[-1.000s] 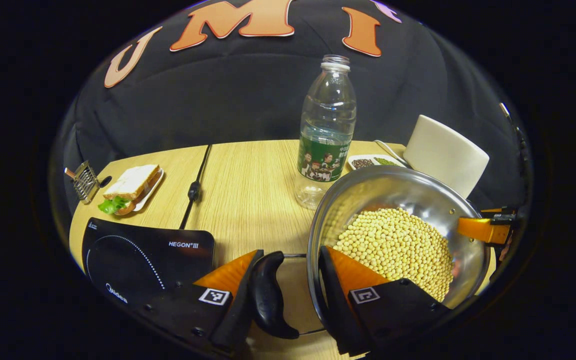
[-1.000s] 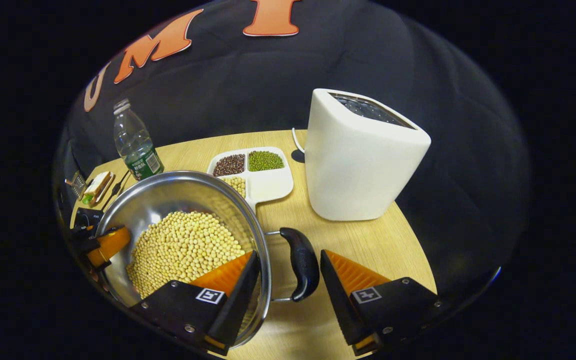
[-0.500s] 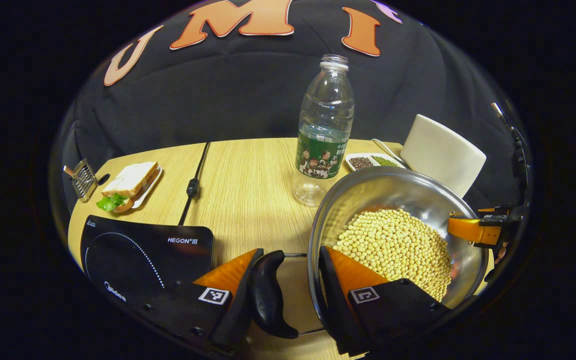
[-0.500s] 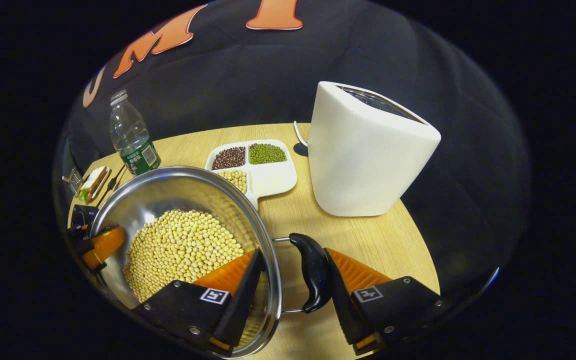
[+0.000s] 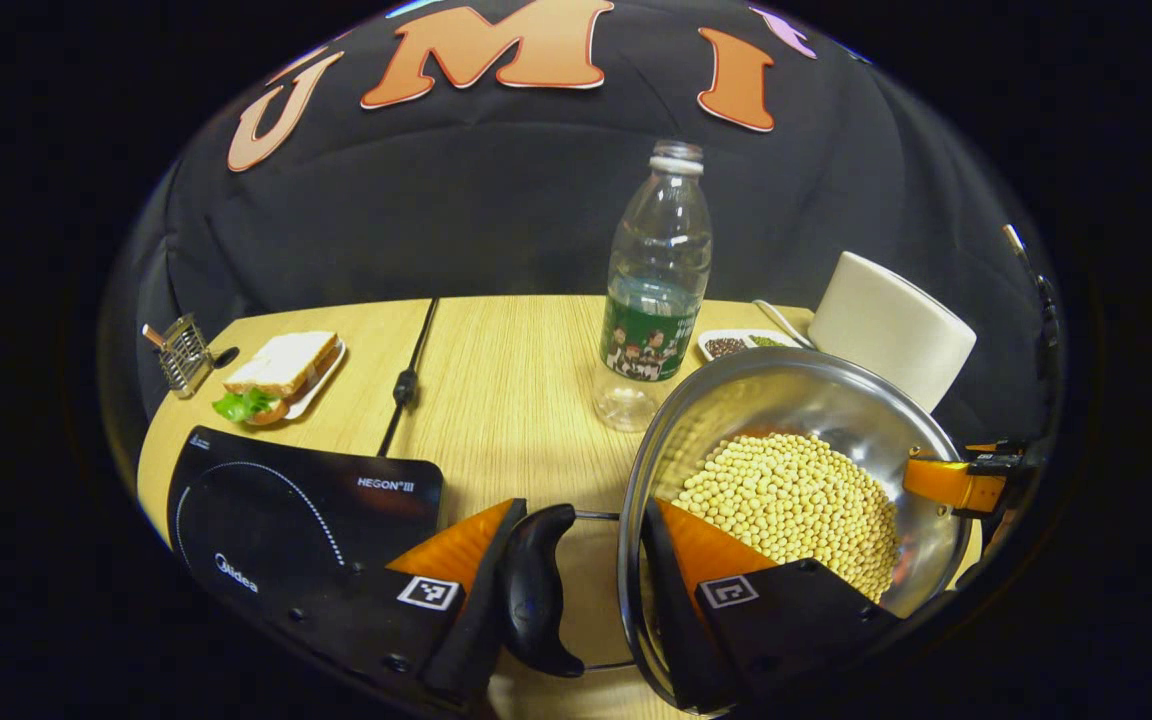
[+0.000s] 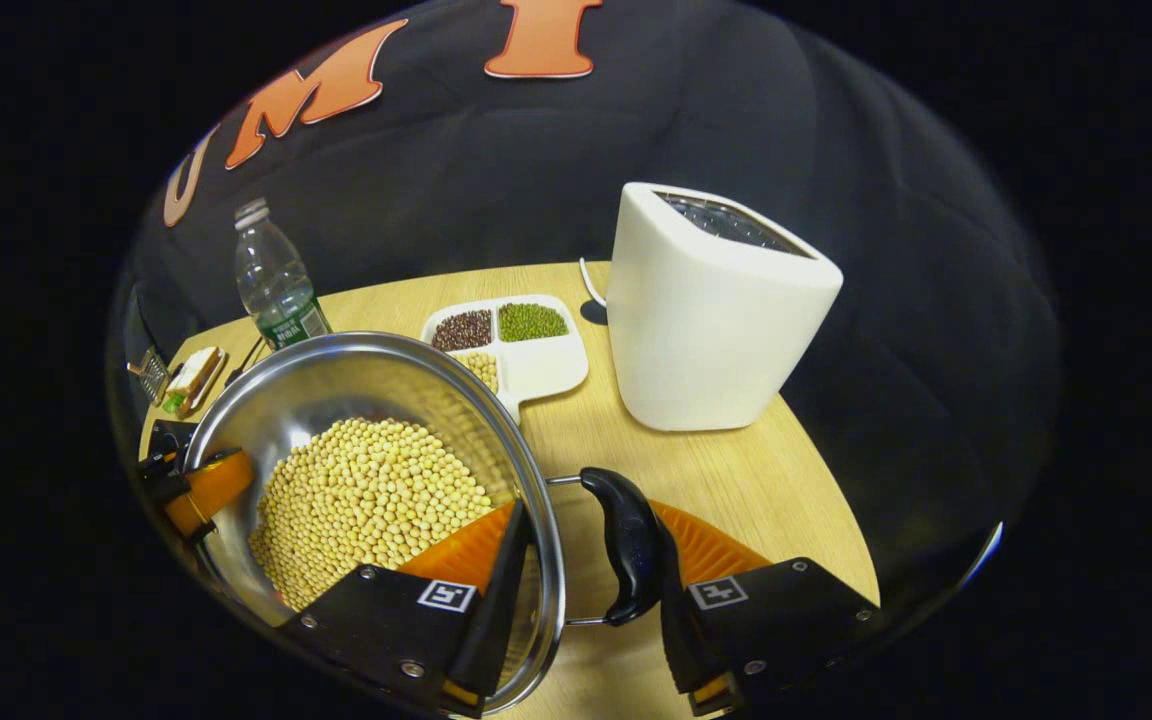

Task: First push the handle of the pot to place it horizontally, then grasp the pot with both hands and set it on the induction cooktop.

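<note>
Tongs L [image 5: 576, 590] & R [image 6: 586, 590] each clamped across pot [image 6: 336, 385] rim and side handle, opp. sides.

The induction cooktop [image 5: 286, 510] runs off the left gripper view at about 7 o'clock, and one finger covers its near corner. The pot [image 5: 796, 420] loses its lower rim behind the left gripper [image 5: 581, 590] at 5 o'clock. In the right gripper view the sandwich [image 6: 193, 375] at 9 o'clock is too tiny to make out its filling, and the bottle [image 6: 276, 285] label is too small to read.
</note>
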